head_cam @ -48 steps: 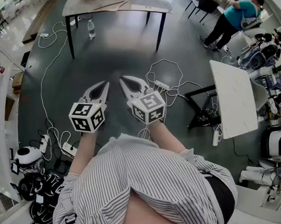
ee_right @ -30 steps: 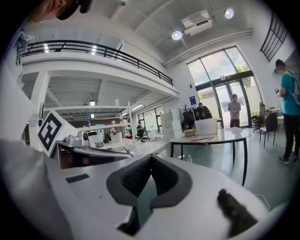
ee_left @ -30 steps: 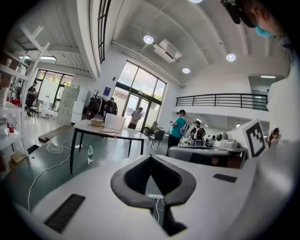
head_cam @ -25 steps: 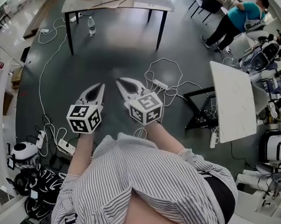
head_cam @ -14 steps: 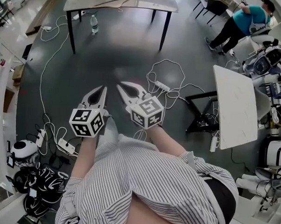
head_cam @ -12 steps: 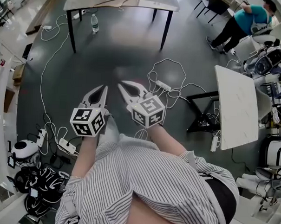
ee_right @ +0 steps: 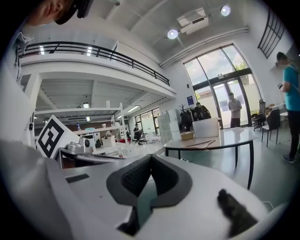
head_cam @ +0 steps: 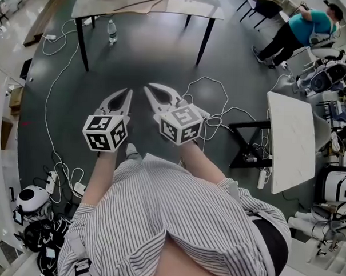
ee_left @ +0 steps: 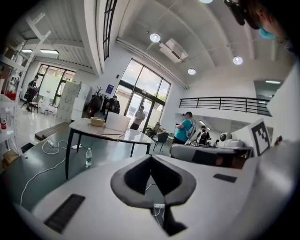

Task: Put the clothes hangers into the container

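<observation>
Head view: we find the left gripper (head_cam: 129,92) and the right gripper (head_cam: 146,88) held side by side above the dark floor (head_cam: 154,53). Both are well apart from the far worktop (head_cam: 93,8), where what appear to be wooden clothes hangers (head_cam: 136,5) lie flat.

Left gripper view: the fingers (ee_left: 131,176) meet at their tips with nothing between them. A white container (ee_left: 117,123) stands on that worktop, near the hangers.

Right gripper view: the fingers (ee_right: 133,176) are likewise closed and empty.
</observation>
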### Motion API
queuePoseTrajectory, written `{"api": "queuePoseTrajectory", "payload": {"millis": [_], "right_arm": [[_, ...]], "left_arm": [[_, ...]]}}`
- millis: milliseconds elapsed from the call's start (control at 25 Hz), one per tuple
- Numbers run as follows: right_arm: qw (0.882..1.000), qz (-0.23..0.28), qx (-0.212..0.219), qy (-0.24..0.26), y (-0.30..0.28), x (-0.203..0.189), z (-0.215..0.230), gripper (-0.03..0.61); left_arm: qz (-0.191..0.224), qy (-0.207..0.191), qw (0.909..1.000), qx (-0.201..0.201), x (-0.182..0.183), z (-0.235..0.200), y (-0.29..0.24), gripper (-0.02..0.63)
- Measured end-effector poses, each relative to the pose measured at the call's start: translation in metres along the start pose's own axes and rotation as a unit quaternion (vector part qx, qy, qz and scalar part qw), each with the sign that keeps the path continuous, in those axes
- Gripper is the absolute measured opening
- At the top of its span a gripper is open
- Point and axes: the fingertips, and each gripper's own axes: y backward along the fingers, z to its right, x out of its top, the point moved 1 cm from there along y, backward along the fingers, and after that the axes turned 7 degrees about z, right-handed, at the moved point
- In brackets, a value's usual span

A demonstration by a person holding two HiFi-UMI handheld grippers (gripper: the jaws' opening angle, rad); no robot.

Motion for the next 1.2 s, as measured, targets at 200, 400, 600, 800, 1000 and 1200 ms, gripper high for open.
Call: {"api": "queuePoseTrajectory", "payload": {"millis": [200, 400, 600, 800, 1000, 1200], "right_arm": [[1.0, 0.001, -0.01, 0.007, -0.065, 0.012, 0.022, 0.015], [1.0, 0.003, -0.003, -0.01, -0.128, 0.012, 0.026, 0.015], [0.999, -0.001, 0.015, -0.039, -0.162, 0.01, 0.02, 0.015], [0.999, -0.013, 0.018, -0.045, -0.182, 0.006, 0.029, 0.014], [0.998, -0.037, 0.018, -0.039, -0.201, -0.007, 0.043, 0.015], [0.998, -0.036, 0.013, -0.043, -0.24, 0.001, 0.076, 0.014]], "left_arm": [[0.005, -0.008, 0.9998, -0.02, 0.033, -0.045, -0.042, 0.011], [0.003, -0.004, 0.9997, -0.024, 0.045, -0.093, -0.06, 0.011], [0.008, 0.029, 0.9993, -0.023, 0.051, -0.127, -0.066, 0.011], [0.007, 0.054, 0.9982, -0.025, 0.054, -0.147, -0.077, 0.011], [-0.001, 0.069, 0.9973, -0.025, 0.051, -0.169, -0.091, 0.011], [-0.004, 0.071, 0.9974, -0.015, 0.065, -0.202, -0.123, 0.011]]}}
